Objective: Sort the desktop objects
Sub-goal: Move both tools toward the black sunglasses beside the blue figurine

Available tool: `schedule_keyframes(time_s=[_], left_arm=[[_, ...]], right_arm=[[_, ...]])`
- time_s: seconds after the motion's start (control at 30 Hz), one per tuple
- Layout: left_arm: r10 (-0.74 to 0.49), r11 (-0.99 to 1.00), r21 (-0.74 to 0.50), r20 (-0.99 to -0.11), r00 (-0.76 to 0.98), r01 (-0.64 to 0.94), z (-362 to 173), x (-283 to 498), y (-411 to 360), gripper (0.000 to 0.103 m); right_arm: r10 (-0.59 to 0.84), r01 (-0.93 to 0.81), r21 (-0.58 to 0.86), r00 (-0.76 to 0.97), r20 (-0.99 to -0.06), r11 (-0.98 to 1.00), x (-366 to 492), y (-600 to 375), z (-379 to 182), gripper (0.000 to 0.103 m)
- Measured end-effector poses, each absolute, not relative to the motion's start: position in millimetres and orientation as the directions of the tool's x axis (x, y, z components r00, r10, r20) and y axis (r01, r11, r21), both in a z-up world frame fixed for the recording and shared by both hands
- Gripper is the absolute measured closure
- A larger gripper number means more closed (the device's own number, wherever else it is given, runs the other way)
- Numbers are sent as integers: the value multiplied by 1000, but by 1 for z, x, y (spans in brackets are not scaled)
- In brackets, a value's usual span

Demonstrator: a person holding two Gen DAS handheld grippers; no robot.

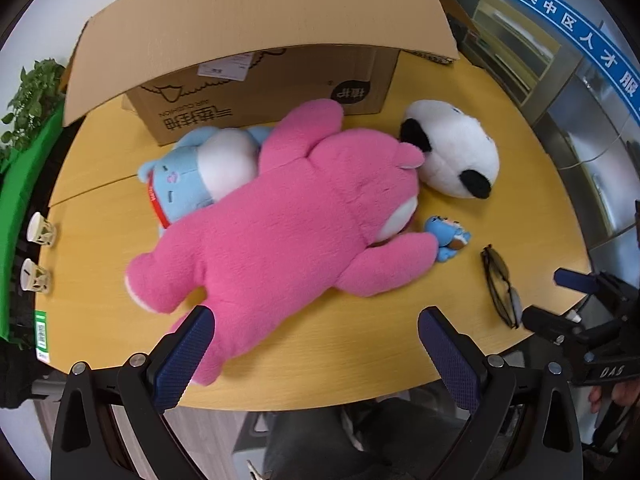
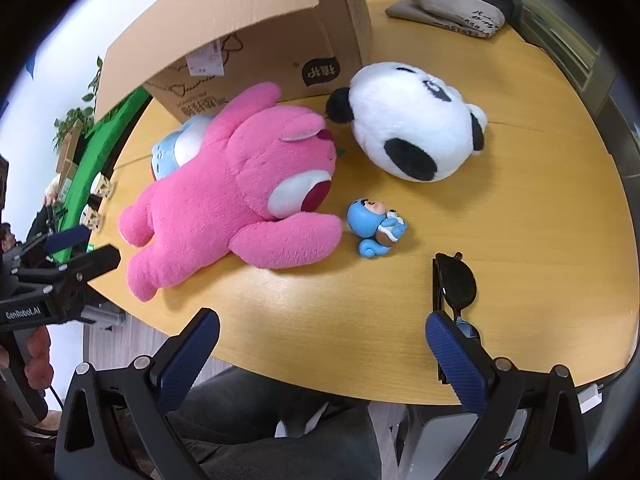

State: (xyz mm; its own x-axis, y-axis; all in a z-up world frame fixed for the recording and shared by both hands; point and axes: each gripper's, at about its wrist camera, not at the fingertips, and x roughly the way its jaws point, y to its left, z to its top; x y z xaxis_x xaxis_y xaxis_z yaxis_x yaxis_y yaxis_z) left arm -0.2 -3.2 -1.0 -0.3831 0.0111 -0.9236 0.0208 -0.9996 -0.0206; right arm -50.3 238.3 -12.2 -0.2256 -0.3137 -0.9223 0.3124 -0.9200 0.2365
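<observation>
A large pink plush bear [image 1: 280, 232] [image 2: 236, 192] lies across the middle of the round wooden table [image 1: 360, 336]. A blue and white plush [image 1: 192, 172] [image 2: 176, 148] lies behind it, and a panda plush [image 1: 456, 148] [image 2: 412, 120] to its right. A small blue figurine [image 1: 448, 236] [image 2: 374, 226] lies by the bear's arm. Folded sunglasses [image 1: 500, 284] [image 2: 456, 288] lie near the front right edge. My left gripper [image 1: 316, 320] is open and empty over the front edge, its left finger by the bear's leg. My right gripper [image 2: 322, 324] [image 1: 560, 300] is open and empty, its right finger beside the sunglasses.
An open cardboard box [image 1: 260, 80] [image 2: 260, 52] stands at the back of the table, a flap hanging forward. Two small white holders [image 1: 38, 252] sit at the left edge. A grey fabric pouch [image 2: 456, 10] lies at the far right. A green sheet and a plant [image 1: 24, 120] are at left.
</observation>
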Motion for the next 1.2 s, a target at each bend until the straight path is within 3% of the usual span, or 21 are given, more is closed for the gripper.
schedule_keyframes(time_s=[0.2, 0.43, 0.77, 1.2], left_arm=[[108, -992, -123, -924, -367, 19, -8, -2, -26, 0], [93, -996, -92, -936, -339, -21, -12, -16, -49, 0], [108, -993, -81, -929, -353, -91, -19, -26, -109, 0], [184, -980, -151, -930, -317, -128, -28, -29, -131, 0]], right_arm=[[-338, 246, 279, -248, -908, -928, -41, 255, -15, 0], [-279, 218, 233, -214, -936, -948, -39, 238, -13, 0], [-200, 280, 137, -209, -957, -950, -42, 116, -7, 0], [-127, 255, 70, -215, -968, -964, -41, 81, -3, 0]])
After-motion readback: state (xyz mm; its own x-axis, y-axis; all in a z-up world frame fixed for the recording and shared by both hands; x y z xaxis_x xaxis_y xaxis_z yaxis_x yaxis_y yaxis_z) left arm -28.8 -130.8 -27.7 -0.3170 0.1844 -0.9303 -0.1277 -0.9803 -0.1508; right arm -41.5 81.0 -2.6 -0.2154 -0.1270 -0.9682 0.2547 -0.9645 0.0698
